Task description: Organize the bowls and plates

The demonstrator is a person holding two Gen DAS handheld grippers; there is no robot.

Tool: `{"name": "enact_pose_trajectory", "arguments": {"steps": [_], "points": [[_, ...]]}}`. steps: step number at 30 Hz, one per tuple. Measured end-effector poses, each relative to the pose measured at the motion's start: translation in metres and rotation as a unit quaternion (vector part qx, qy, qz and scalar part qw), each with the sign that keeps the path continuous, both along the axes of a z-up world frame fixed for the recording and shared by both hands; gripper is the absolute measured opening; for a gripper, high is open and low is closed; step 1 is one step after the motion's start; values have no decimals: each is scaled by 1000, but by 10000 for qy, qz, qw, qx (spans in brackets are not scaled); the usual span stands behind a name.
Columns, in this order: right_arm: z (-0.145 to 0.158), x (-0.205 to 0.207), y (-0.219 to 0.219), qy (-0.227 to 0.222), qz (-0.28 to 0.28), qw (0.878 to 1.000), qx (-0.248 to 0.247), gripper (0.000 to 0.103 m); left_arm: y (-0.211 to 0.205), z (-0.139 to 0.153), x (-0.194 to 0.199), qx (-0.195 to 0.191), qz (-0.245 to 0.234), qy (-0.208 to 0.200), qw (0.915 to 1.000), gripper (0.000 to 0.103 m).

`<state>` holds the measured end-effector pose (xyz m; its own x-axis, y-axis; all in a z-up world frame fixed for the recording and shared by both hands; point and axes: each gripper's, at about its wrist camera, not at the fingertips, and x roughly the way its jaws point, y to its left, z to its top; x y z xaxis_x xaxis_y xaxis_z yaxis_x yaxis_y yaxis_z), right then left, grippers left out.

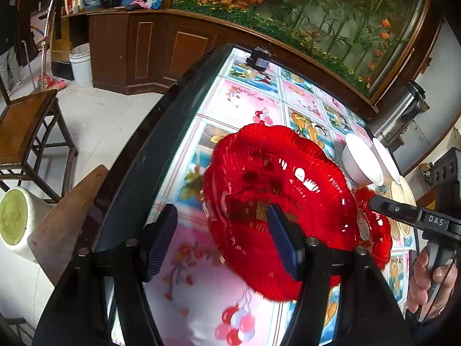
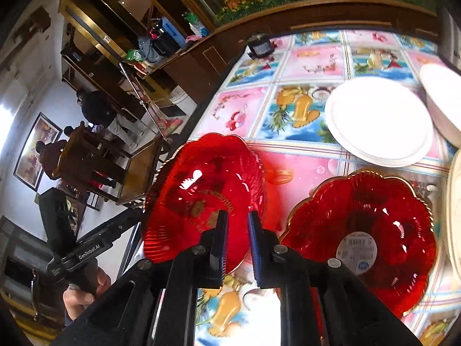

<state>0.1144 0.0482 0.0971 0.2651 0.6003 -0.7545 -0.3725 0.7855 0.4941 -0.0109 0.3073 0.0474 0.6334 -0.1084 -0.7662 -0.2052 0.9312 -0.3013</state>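
Spread over the patterned table (image 1: 245,106): a big red plate (image 1: 276,201) near the left edge; beside it a second red plate (image 2: 360,239) with a sticker; farther back a white plate (image 2: 377,121) and white bowls (image 1: 363,158). Straddling the big plate's near rim, jaws spread: left claw (image 1: 223,239). Pinching its right rim, nearly closed: right claw (image 2: 238,245).

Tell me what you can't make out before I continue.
- Right wrist view: whether the right gripper pinches the red plate; its fingers cover the rim.
- Right wrist view: label print on the second plate, too small.
- Right wrist view: bowl, cut off by the edge.
- Left wrist view: cream dish, mostly behind the right gripper.
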Motion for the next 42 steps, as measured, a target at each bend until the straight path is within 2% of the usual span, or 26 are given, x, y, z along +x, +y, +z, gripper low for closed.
{"name": "enact_pose_trajectory", "arguments": {"steps": [1, 2, 6, 8, 11, 14, 16, 18, 20, 22, 23, 27, 35, 42], "points": [[-2, 2, 1, 9, 8, 10000, -35, 16, -1, -2, 3, -18, -3, 26, 10000, 47], [-8, 6, 3, 56, 11, 9999, -109, 16, -2, -4, 7, -42, -47, 67, 10000, 43], [-19, 11, 5, 67, -30, 9999, -79, 13, -10, -12, 16, 254, -24, 204, 9995, 42], [-20, 12, 5, 78, -32, 9999, -72, 12, -10, -15, 16, 346, -12, 229, 9991, 37], [-18, 12, 4, 51, 2, 10000, -16, 12, -6, -18, 12, 205, -11, 242, 9995, 32], [-14, 11, 0, -125, -147, 9997, -138, 17, -4, -20, 10, 201, 10, 275, 9994, 32], [-15, 13, 3, -130, -84, 9998, -128, 26, -5, -20, 11, 184, -12, 290, 9994, 32], [-21, 16, 6, -38, -94, 9999, -124, 25, -7, -20, 12, 218, -29, 304, 9993, 32], [-26, 17, 10, 22, -27, 10000, -87, 20, -9, -20, 13, 310, -27, 307, 9990, 32], [-30, 15, 13, 60, -105, 9998, -170, 6, -11, -20, 11, 438, -32, 292, 9986, 28], [-31, 12, 13, 16, -137, 9998, -164, 6, -11, -20, 10, 463, -40, 307, 9984, 28], [-30, -4, 11, 20, -130, 9998, -124, 6, -13, -20, -8, 473, -44, 301, 9984, 28], [-28, -52, 11, 110, 219, 9997, 60, 6, -14, -18, -72, 517, 102, 253, 9983, 28], [-29, -84, 11, 34, 405, 9991, 82, 7, -19, -15, -96, 718, 208, 195, 9970, 28]]}}
